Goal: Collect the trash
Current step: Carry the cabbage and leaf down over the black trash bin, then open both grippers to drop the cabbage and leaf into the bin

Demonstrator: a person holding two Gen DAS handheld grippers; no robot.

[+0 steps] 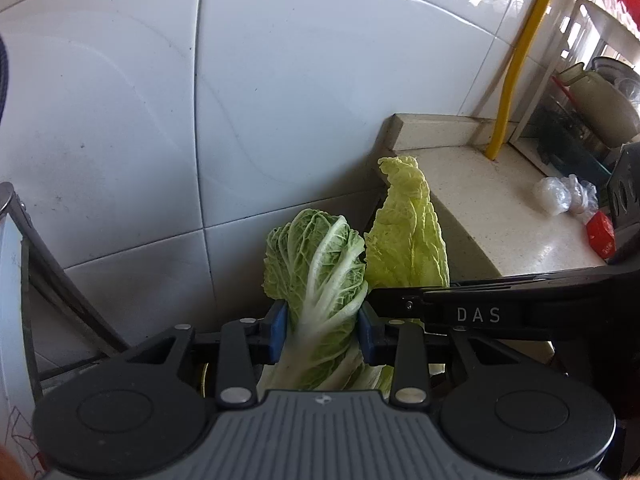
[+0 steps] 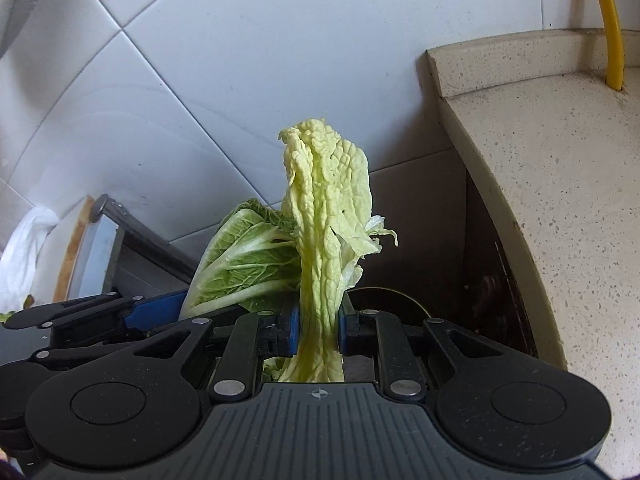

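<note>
Between the blue pads of the left gripper (image 1: 323, 330) stands a green cabbage leaf (image 1: 316, 264), pinched at its white rib. At its 3 o'clock, touching it, the right gripper (image 2: 318, 334) clamps a yellow leaf (image 2: 326, 216). Both are held off the counter (image 1: 516, 208), probably for carrying to a bin not in view.

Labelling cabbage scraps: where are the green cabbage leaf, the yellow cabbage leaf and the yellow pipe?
green cabbage leaf (image 1: 320, 264): left wrist view, white midrib.
yellow cabbage leaf (image 2: 324, 216): right wrist view, crinkled blade.
yellow pipe (image 1: 520, 56): left wrist view, mid-length.
</note>
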